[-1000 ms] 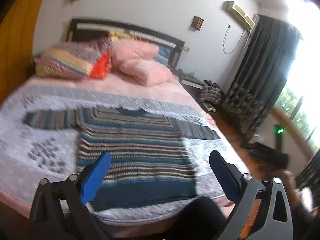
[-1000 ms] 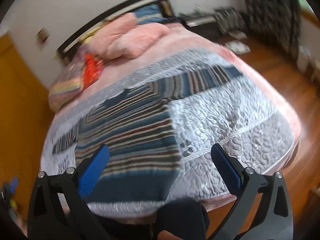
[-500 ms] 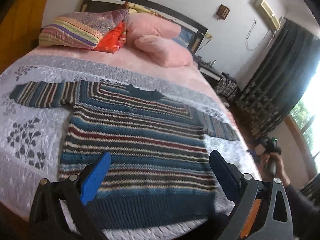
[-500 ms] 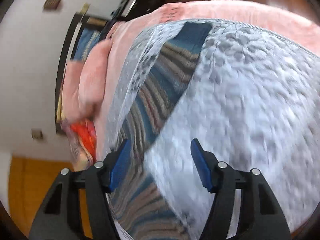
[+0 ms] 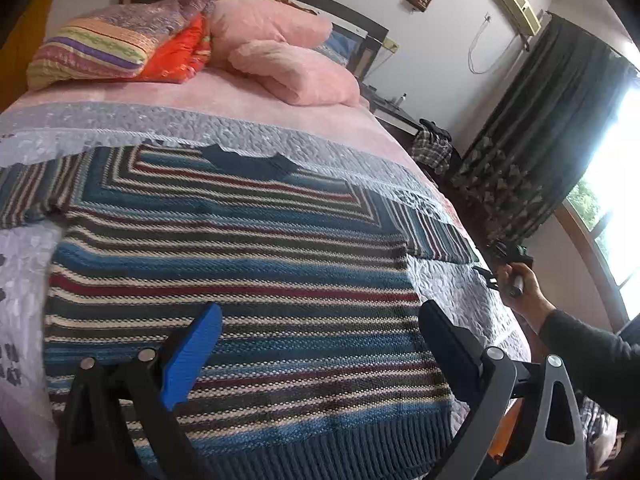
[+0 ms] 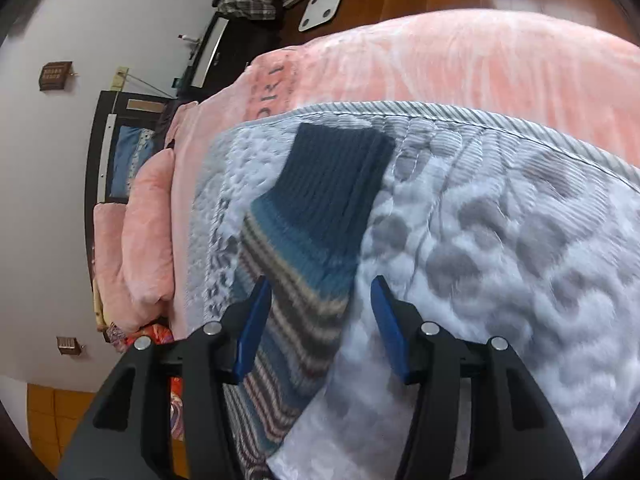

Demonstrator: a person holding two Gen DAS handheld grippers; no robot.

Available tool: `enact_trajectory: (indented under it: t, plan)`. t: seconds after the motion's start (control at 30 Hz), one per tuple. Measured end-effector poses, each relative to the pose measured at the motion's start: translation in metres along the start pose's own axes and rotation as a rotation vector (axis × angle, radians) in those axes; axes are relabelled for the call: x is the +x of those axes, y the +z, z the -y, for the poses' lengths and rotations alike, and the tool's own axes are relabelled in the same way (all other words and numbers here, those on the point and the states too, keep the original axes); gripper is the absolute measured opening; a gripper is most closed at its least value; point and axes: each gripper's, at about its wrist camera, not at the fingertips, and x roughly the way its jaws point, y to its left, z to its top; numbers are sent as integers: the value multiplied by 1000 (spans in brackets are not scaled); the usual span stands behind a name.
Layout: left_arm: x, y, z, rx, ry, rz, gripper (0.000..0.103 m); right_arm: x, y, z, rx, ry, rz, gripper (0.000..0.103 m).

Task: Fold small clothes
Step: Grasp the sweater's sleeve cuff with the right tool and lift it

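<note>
A striped knit sweater (image 5: 224, 264) in blue, maroon and cream lies flat on the grey quilted bedspread (image 5: 452, 284), sleeves spread to both sides. My left gripper (image 5: 316, 344) hovers open over its lower body, near the dark ribbed hem. In the right wrist view, the right sleeve (image 6: 312, 240) with its dark blue cuff stretches away from me. My right gripper (image 6: 320, 316) is open just above that sleeve, its blue pads on either side of the striped part. A hand (image 5: 524, 288) holds the right gripper at the bed's right edge.
Pink pillows (image 5: 288, 64) and a striped cushion (image 5: 104, 48) sit at the head of the bed. A pink blanket (image 6: 460, 64) covers the bed's side. Dark curtains (image 5: 536, 140), a bright window and wooden floor with a white scale (image 6: 322, 6) lie to the right.
Both grippers came down closer to the bed. The left moved in over the sweater's body; the right swung out to the right sleeve and narrowed its opening.
</note>
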Motion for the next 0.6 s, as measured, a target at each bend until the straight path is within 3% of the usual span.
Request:
enact_trajectory:
  t: [0.37,0.53,0.6]
  plan:
    - [20,-11,-18,-86,2,-32,99,23,26,0,-10,45,34,45]
    - [10,-6,-35,-195,-18,37,99,22,30,-7,-66,24,37,17]
    - [8,-1,-42,-233,-21,37,99,14,30,-16,-101,24,46,16]
